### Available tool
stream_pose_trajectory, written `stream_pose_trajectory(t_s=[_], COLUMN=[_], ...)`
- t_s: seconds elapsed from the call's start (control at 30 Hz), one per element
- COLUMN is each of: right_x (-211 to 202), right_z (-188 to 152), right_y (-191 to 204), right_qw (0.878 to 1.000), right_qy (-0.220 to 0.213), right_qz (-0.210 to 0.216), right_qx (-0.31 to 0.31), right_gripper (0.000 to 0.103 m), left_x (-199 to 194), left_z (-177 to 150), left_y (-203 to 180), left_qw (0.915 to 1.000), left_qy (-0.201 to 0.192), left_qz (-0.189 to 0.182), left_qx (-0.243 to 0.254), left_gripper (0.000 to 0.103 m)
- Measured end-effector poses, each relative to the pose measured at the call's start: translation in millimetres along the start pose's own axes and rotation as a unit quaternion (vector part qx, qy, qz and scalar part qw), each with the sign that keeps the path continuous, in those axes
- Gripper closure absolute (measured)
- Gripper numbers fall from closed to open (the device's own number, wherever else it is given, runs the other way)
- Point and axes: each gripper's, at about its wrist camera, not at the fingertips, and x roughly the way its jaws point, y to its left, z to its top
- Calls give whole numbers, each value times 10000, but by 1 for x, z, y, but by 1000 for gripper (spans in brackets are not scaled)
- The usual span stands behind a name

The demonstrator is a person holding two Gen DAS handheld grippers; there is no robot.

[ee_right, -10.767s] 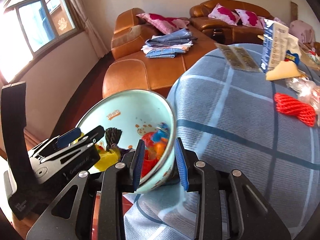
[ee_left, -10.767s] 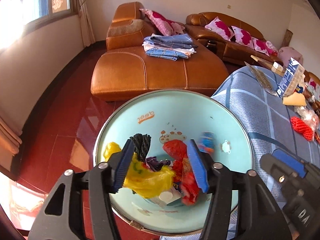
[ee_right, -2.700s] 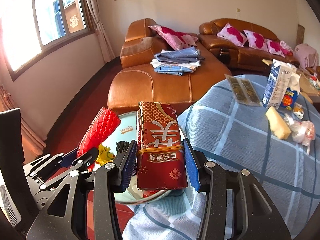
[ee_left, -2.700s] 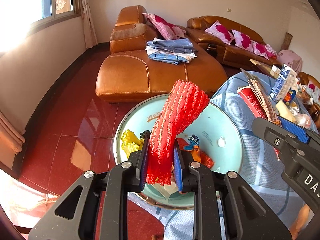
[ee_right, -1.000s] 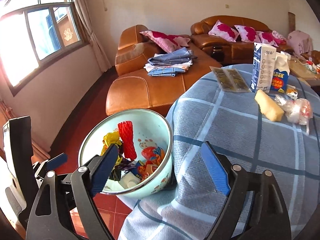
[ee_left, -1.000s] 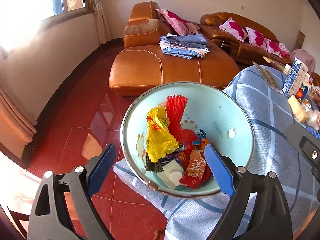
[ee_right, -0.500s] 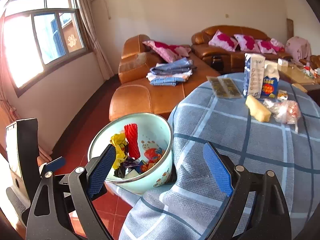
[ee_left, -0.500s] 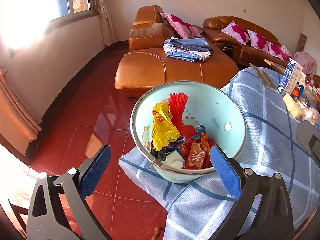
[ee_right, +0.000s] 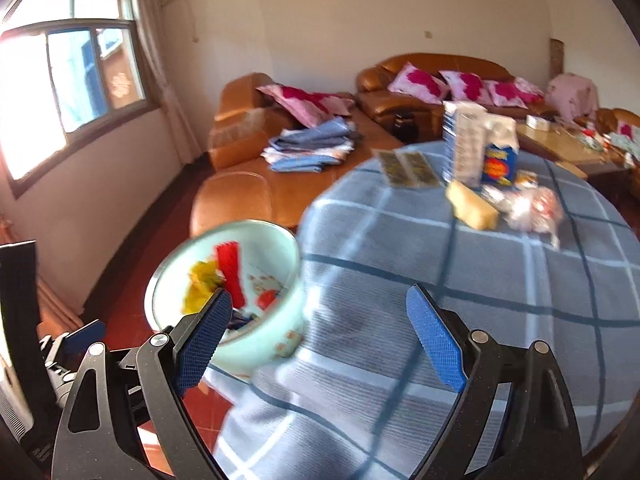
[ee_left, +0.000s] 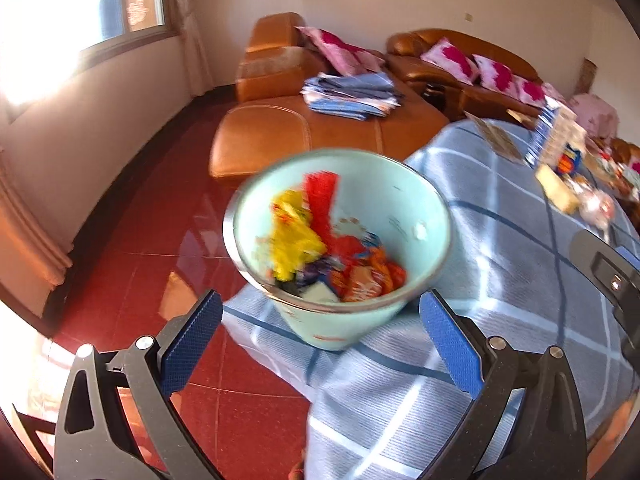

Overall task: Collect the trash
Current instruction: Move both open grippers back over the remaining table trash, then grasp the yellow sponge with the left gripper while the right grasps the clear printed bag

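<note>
1. Both the left gripper (ee_left: 320, 340) and right gripper (ee_right: 318, 338) hang wide open, holding nothing.
2. The trash-filled enamel basin (ee_left: 416, 204) sits at the table's (ee_right: 460, 280) very edge.
3. One nudge could tip it onto the floor.

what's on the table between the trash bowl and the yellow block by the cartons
Nothing: between the bowl and the yellow block there is only bare checked tablecloth. The right wrist view shows it best.
</note>
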Motion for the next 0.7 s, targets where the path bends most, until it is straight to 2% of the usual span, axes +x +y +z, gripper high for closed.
stream_pose_trajectory(t_s=[0.13, 0.27, 0.33, 0.4, 0.53, 0.7], right_x=[1, 3, 7, 10, 23, 61], right_z=[-2, 7, 16, 26, 56, 81], right_y=[-41, -100, -129, -159, -201, -233], right_qw=[9990, 9943, 9911, 9883, 9875, 9914], right_qy=[35, -28, -38, -67, -115, 169], right_qz=[-355, -842, -1042, -1191, -1268, -1081], right_qx=[252, 656, 823, 953, 935, 718], right_gripper=[16, 17, 26, 27, 25, 20], left_x=[9, 20, 26, 36, 49, 71], left_z=[-1, 11, 19, 33, 60, 90], left_y=[-31, -74, -93, -117, -163, -207], left_qw=[9991, 9955, 9931, 9903, 9854, 9831], left_qy=[93, 86, 102, 161, 126, 189], left_qz=[-284, -634, -835, -1073, -1361, -1462], left_qx=[303, 699, 819, 872, 1015, 1082], left_gripper=[6, 6, 7, 8, 8, 8])
